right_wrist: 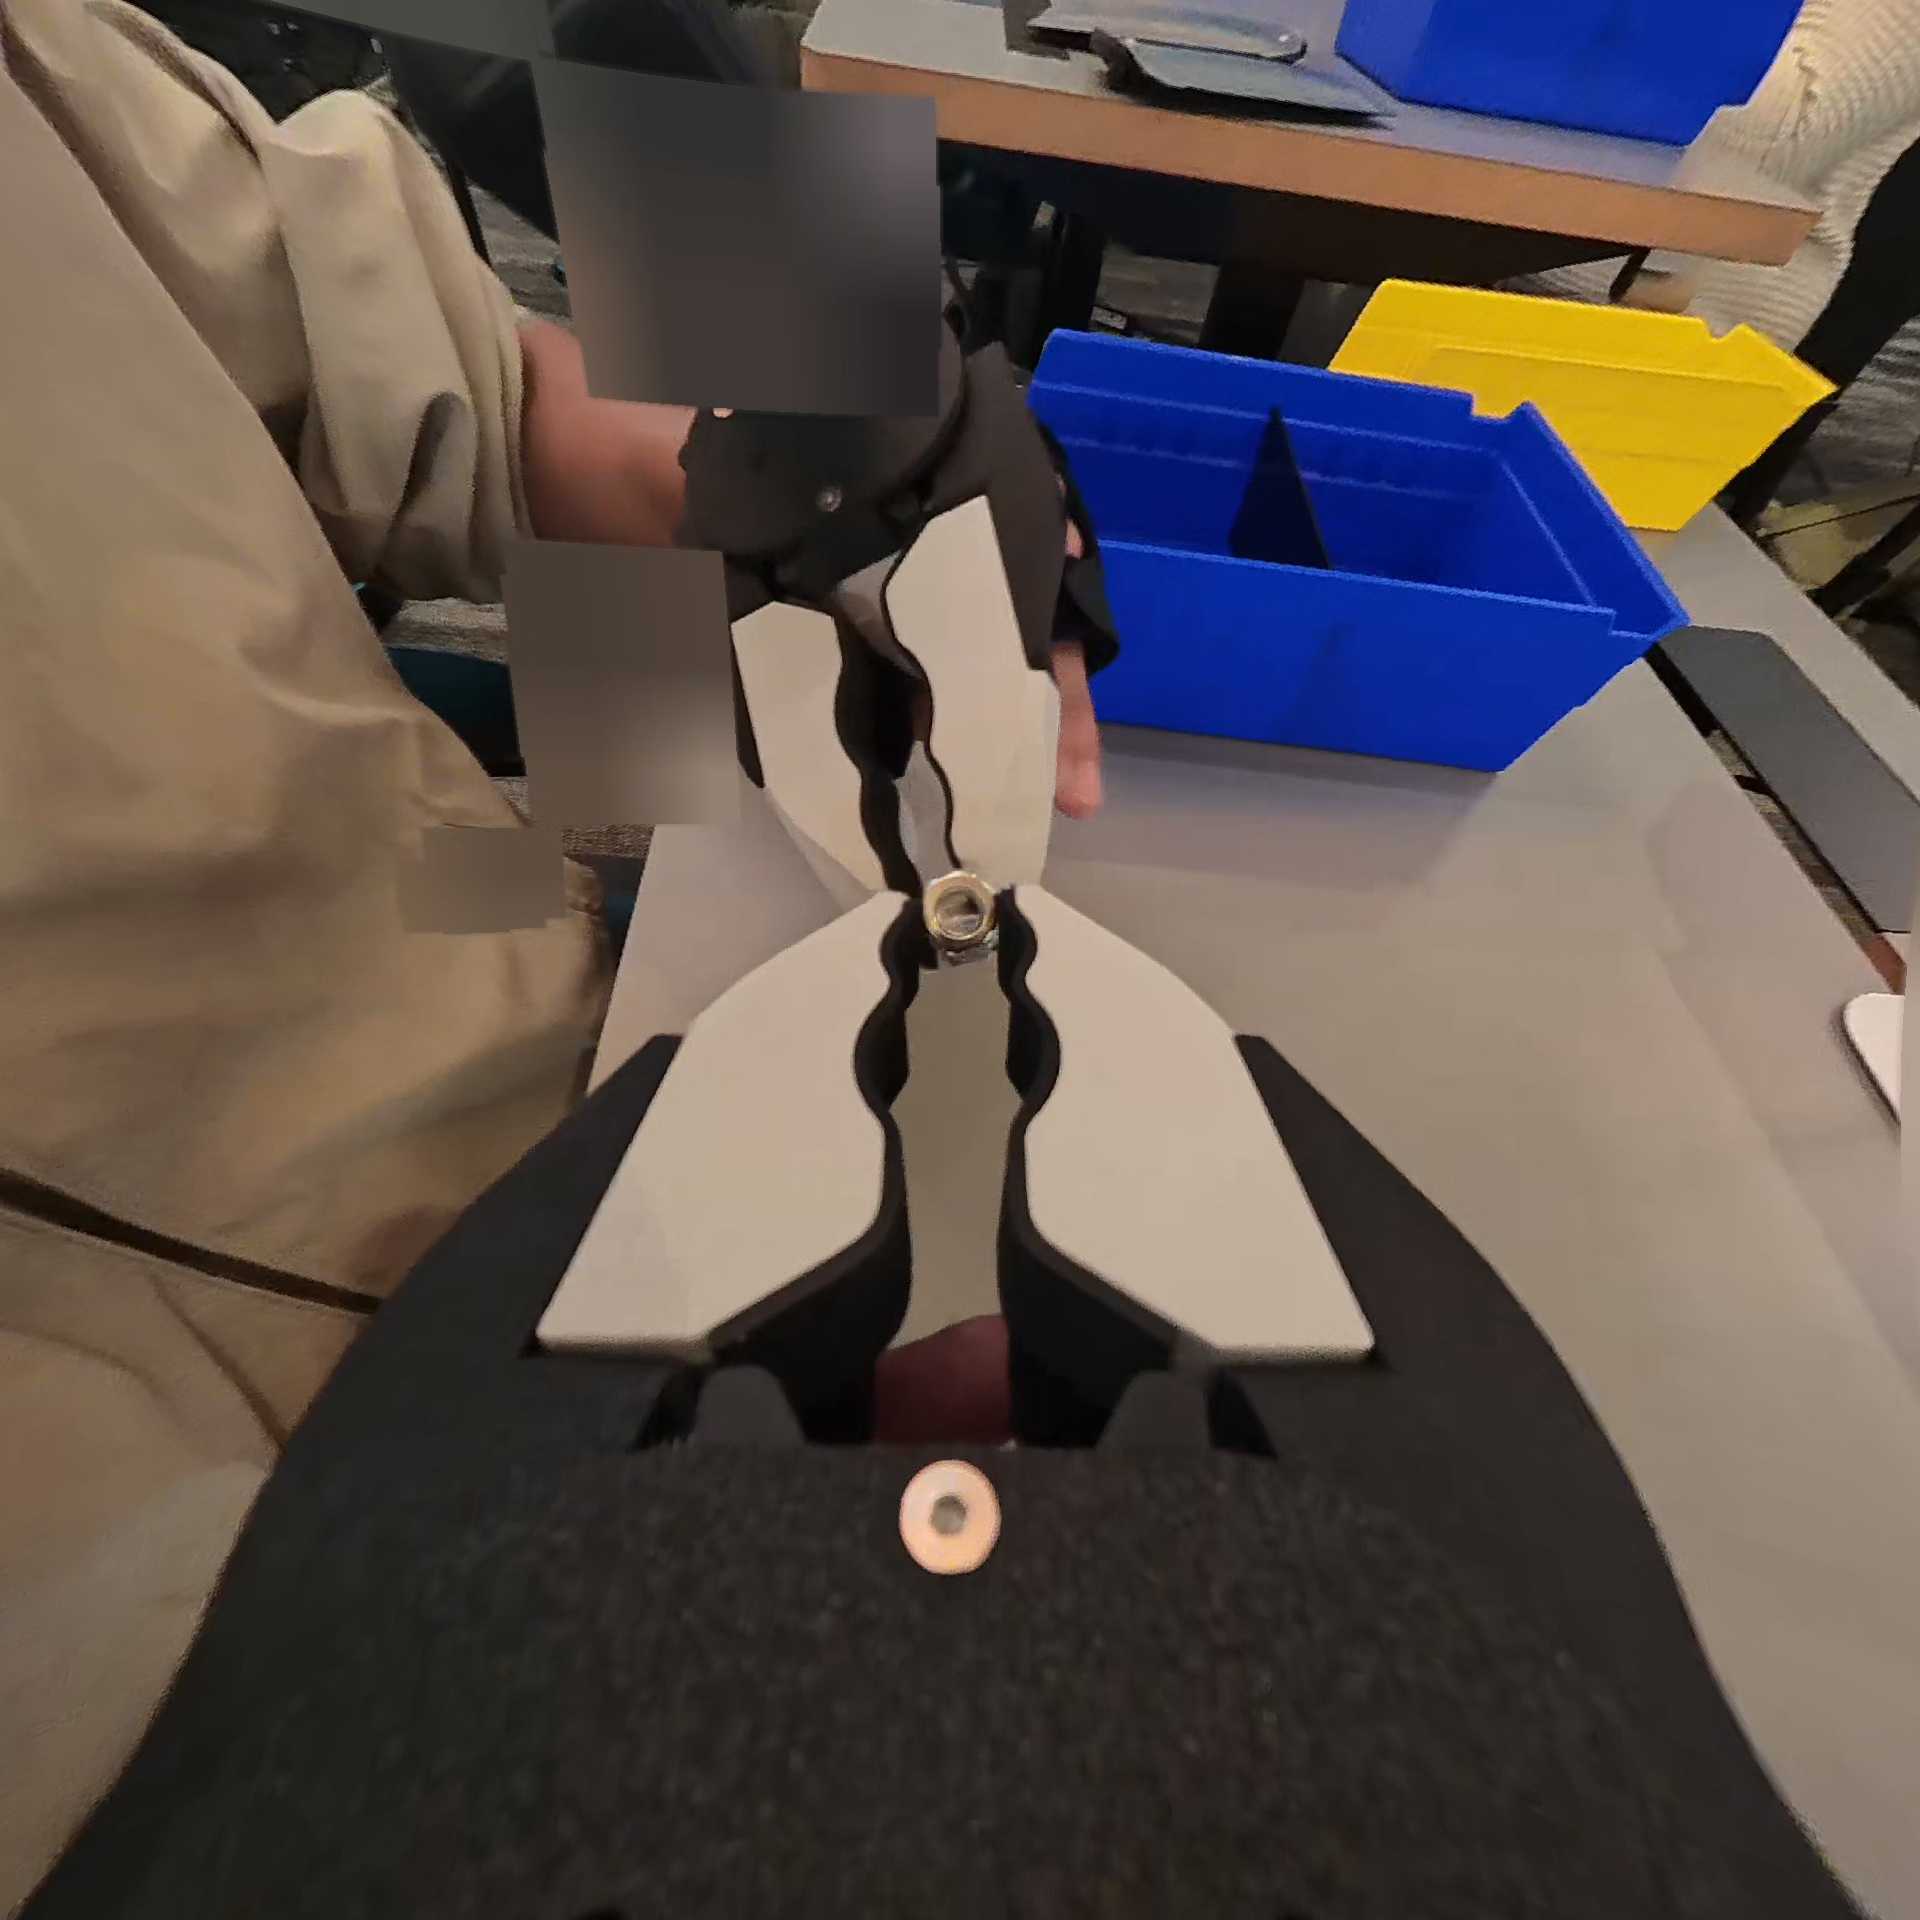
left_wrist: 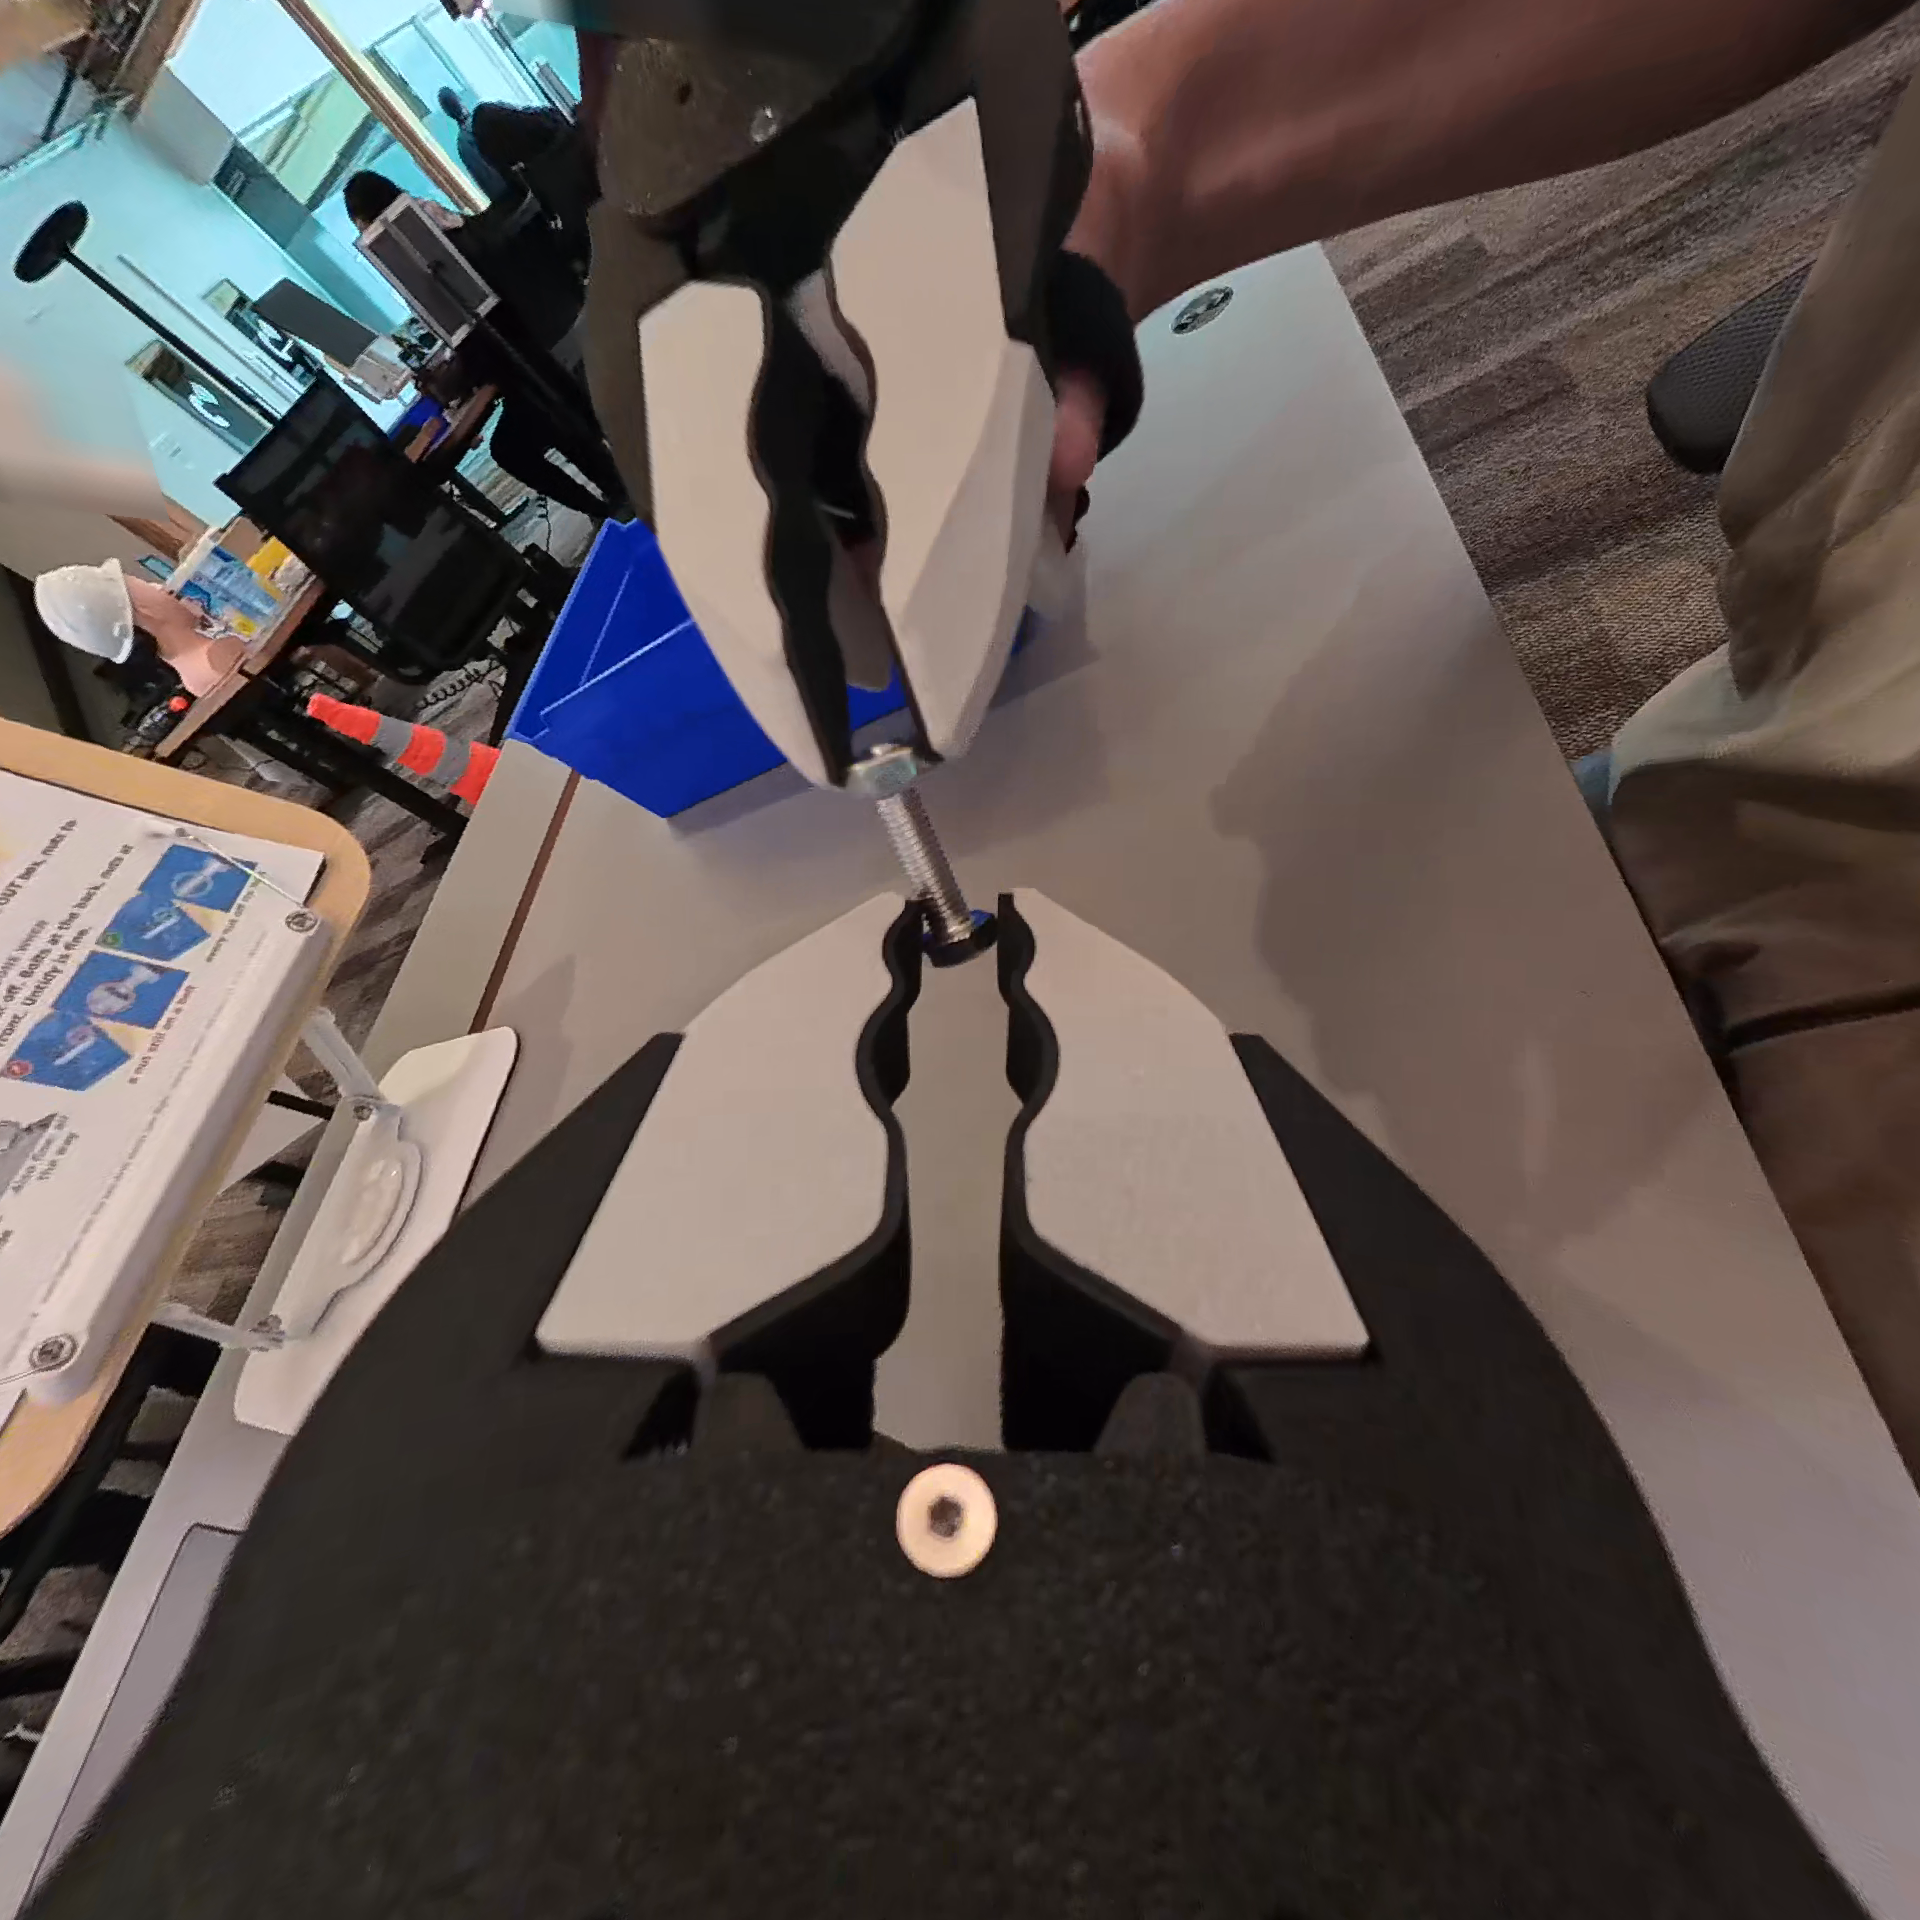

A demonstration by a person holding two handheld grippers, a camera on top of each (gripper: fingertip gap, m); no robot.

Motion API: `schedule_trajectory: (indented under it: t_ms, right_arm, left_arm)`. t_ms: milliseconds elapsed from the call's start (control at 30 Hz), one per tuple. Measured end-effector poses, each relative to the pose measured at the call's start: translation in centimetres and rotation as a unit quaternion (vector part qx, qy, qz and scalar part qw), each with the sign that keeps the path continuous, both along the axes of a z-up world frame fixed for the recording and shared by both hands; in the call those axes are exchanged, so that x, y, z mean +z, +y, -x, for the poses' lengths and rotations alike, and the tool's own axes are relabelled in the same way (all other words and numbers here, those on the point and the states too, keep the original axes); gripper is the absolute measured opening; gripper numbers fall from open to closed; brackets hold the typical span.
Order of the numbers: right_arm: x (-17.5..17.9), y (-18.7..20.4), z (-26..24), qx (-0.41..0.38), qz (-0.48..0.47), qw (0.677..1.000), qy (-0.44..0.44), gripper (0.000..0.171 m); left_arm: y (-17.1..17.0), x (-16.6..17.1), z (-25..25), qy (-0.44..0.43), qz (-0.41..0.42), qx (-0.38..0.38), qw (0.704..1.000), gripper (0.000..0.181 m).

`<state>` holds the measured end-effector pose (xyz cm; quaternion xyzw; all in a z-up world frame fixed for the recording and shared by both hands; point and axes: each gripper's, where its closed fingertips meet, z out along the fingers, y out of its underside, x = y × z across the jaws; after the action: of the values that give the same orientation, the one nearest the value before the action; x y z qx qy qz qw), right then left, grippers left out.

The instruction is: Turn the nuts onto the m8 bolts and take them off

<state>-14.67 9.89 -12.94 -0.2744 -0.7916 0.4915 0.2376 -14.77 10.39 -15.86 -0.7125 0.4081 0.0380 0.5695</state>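
My left hand-held gripper [left_wrist: 954, 928] is clamped on the head end of the M8 bolt [left_wrist: 925, 857], which sits at the very tips of its two fingers. From the left wrist view I read the threaded shank rising away from those tips, up and slightly left, above the grey bench [left_wrist: 1299, 831].

My right hand-held gripper [right_wrist: 958, 920] is clamped on the hex nut [right_wrist: 958, 916]. In the right wrist view the nut sits between the fingertips with its bore facing my camera. In the left wrist view the same gripper comes down from above and holds the nut at the far end of the bolt shank. The nut is on the shank's end; I cannot tell how far it is threaded on.

The two grippers meet tip to tip in the right wrist view, with the nut between them. Both are held clear of the bench surface.

Behind the work, a blue bin [right_wrist: 1351, 582] with a dark divider stands on the bench. A yellow bin [right_wrist: 1579, 395] stands just beyond it. A second blue bin [right_wrist: 1558, 62] rests on another table farther back.

To the left in the left wrist view, an instruction card [left_wrist: 125, 1039] stands in a clear holder on an adjoining wood-edged table. An orange-and-grey cone [left_wrist: 416, 743] lies on the floor beyond.
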Motion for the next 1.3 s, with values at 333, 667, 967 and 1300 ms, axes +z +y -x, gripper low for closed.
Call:
schedule_trajectory:
  t_ms: [333,667,967,1300]
  right_arm:
    - [-0.6,0.4,0.0,0.004,0.016,1.0,-0.016,0.014]
    - [-0.9,1.5,0.3,-0.055,0.1,0.993,-0.022,0.014]
    - [-2.1,2.3,0.8,-0.16,0.171,0.971,-0.056,0.014]
    - [-2.7,2.9,1.2,-0.244,0.201,0.94,-0.126,0.015]
  left_arm:
    - [0.2,-0.2,-0.2,0.001,-0.012,-0.005,1.0,0.013]
    - [1.6,0.0,0.2,0.026,-0.062,0.085,0.994,0.013]
    - [2.1,-0.7,1.2,0.168,-0.109,0.214,0.956,0.013]
    - [2.7,-1.4,1.4,0.094,-0.084,0.229,0.965,0.013]
